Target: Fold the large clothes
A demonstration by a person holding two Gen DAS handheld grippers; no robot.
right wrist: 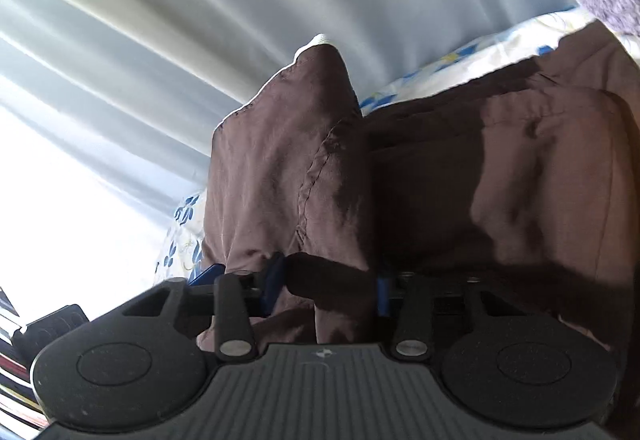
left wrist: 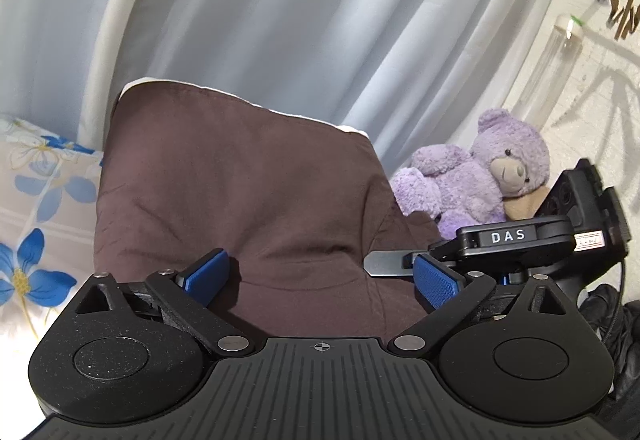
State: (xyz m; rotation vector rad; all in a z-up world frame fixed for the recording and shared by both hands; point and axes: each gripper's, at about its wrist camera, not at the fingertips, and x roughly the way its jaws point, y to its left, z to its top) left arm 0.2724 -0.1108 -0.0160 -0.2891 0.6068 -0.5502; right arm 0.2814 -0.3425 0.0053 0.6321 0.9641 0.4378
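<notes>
— Where's the brown garment (right wrist: 288, 167) now?

— Bunched between the right claw (right wrist: 320, 288), which is clamped on a fold of it; the rest lies folded on the floral bed (left wrist: 36, 199). The left claw (left wrist: 320, 276) is spread apart above the cloth, gripping nothing.

— What could go wrong?

— That thick wad might slip, I'd say, undoing the fold.

— Any writing?

— "DAS" on the right claw's body (left wrist: 508, 236), beside the purple teddy (left wrist: 480, 175).
</notes>
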